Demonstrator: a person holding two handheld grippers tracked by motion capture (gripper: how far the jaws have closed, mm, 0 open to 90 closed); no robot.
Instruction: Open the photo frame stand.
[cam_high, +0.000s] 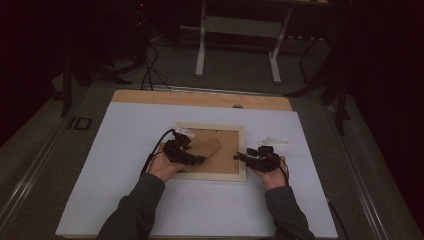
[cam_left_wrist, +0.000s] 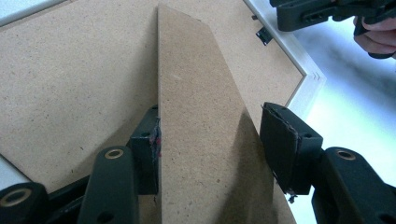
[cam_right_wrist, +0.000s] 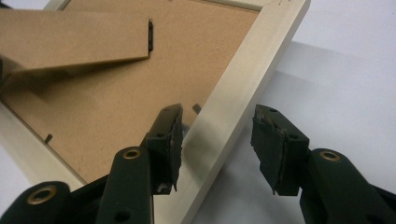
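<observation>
Two grippers work at a face-down picture frame (cam_high: 210, 175) on the white table (cam_high: 125, 200).

Low in the high view, the left gripper (cam_high: 200, 160) and right gripper (cam_high: 239, 157) sit at the frame's lower centre. In the left gripper view, the wide jaws straddle the raised stand flap (cam_left_wrist: 196, 121), one pad touching its edge. The right gripper's jaws stand wide astride the frame's pale rail (cam_right_wrist: 233, 102), gripping nothing. Beyond, upper centre, grey table legs (cam_high: 201, 50).

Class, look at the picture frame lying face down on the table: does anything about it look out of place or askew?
Yes. The stand flap on the picture frame is swung up off the backing board, between the left claw's jaws. The pads of the right claw look frayed.
</observation>
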